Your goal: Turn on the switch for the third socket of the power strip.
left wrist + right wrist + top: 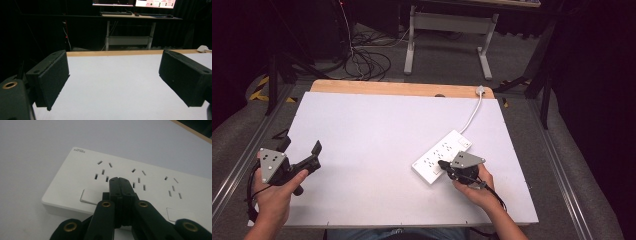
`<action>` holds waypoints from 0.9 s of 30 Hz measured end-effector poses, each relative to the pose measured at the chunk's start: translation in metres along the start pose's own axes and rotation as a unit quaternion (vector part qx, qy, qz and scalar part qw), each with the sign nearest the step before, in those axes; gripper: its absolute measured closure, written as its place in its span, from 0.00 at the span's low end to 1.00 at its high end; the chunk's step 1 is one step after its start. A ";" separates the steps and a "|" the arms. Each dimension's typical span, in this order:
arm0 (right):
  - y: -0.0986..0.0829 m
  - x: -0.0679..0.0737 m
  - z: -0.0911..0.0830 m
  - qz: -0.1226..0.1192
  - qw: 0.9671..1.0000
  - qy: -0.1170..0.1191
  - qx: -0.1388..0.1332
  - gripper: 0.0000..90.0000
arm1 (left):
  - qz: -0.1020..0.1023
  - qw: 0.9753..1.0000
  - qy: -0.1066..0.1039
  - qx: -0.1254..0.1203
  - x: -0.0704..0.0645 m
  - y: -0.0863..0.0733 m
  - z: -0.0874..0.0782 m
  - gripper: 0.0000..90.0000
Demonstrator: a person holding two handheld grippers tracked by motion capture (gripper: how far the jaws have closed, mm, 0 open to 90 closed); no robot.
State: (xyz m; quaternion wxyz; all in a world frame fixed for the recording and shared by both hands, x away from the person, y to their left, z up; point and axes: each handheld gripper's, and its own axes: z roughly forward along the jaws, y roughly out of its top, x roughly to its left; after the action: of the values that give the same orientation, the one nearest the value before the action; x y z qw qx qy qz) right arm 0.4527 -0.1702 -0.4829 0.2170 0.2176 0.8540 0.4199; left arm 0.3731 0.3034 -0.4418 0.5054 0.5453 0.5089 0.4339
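up close, the right gripper [119,180], pressed together, hovers over the power strip [140,182]; left gripper [113,82] gapes wide.

Tiny print on power strip [75,187] corner (too small to read)

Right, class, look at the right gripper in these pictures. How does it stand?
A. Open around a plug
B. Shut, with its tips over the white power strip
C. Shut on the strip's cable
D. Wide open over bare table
B: in the right gripper view the right gripper has its jaws pressed together with nothing between them, above the sockets of the power strip; the high view shows it at the strip's near end.
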 end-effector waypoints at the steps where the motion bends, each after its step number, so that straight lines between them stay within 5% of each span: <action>1: 0.000 0.000 0.000 0.000 1.000 0.000 0.001 1.00 | 0.001 1.000 -0.001 0.000 0.000 0.000 0.000 0.11; 27: 0.001 0.002 -0.001 -0.008 1.000 -0.005 0.006 1.00 | 0.003 1.000 0.000 0.000 0.000 0.000 0.000 0.11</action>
State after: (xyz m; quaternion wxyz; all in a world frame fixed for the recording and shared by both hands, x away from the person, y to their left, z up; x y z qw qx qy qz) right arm 0.4509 -0.1689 -0.4818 0.2235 0.2146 0.8569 0.4120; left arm 0.3727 0.3033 -0.4416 0.5038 0.5469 0.5076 0.4352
